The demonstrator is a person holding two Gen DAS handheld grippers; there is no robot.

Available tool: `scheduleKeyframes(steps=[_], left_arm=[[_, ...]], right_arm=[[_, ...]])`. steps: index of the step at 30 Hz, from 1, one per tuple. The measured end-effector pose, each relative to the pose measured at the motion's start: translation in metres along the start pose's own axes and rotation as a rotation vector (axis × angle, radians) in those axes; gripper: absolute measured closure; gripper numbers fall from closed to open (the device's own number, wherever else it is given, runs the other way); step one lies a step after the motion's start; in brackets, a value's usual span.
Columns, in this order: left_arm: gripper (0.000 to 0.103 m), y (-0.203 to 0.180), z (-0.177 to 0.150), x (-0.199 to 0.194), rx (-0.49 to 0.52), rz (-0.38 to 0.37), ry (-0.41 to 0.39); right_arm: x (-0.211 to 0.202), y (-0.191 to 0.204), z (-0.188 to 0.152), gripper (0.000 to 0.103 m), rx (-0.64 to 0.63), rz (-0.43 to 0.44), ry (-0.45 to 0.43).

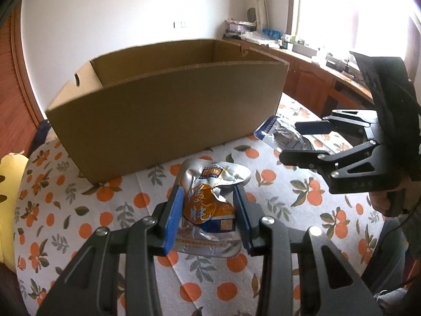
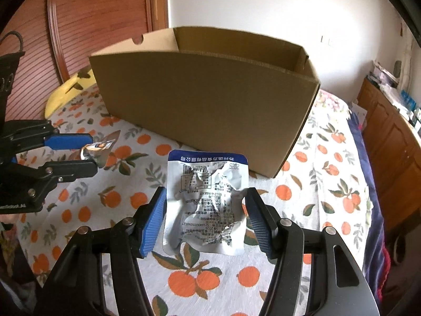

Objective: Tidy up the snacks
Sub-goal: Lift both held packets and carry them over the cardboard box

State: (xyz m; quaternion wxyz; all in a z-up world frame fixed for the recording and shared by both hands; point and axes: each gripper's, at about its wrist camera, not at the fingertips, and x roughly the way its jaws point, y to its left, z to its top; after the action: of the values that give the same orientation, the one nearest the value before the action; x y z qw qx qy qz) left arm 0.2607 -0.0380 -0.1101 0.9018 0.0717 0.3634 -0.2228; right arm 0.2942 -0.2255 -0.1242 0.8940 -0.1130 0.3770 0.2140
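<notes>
Pinching: left claw (image 1: 208,208) on orange pouch (image 1: 210,197); right claw (image 2: 205,221) on white packet (image 2: 208,202); box (image 1: 168,105) interior hidden

The left tongs (image 1: 208,218) have a pouch (image 1: 210,200) between their fingers, its top reaching out past the fingertips toward the box (image 1: 168,115). The right tongs (image 2: 205,221) have a packet (image 2: 208,202) between theirs, likewise sticking out ahead of the fingertips. Both sit over the cloth (image 2: 329,200). The box stands on the cloth straight ahead of both tongs, beyond the pouch and the packet, its open top up. The left tongs lie left of the right tongs, side by side and near each other. A cushion (image 2: 68,92) lies far left of the left tongs, beside the box's left end. A cabinet (image 2: 389,129) stands to the right of the right tongs, past the cloth's edge.
</notes>
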Motion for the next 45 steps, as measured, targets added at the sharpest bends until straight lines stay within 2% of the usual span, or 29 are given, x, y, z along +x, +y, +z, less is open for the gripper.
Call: scheduleKeyframes(steps=[17, 23, 31, 39, 45], left_arm=[[0.065, 0.019, 0.052, -0.034, 0.014, 0.043, -0.147], [0.065, 0.038, 0.071, -0.035, -0.005, 0.055, -0.19], [0.065, 0.065, 0.103, -0.026, -0.015, 0.08, -0.229], [0.065, 0.088, 0.127, 0.003, -0.032, 0.091, -0.224], [0.065, 0.099, 0.136, 0.03, -0.065, 0.092, -0.208]], right_arm=[[-0.049, 0.005, 0.029, 0.041, -0.028, 0.005, -0.123], [-0.056, 0.001, 0.042, 0.041, -0.04, 0.001, -0.156], [-0.066, -0.012, 0.078, 0.041, -0.043, -0.005, -0.244], [-0.051, -0.024, 0.112, 0.041, -0.046, -0.003, -0.294], [-0.017, -0.027, 0.13, 0.041, -0.037, 0.011, -0.277]])
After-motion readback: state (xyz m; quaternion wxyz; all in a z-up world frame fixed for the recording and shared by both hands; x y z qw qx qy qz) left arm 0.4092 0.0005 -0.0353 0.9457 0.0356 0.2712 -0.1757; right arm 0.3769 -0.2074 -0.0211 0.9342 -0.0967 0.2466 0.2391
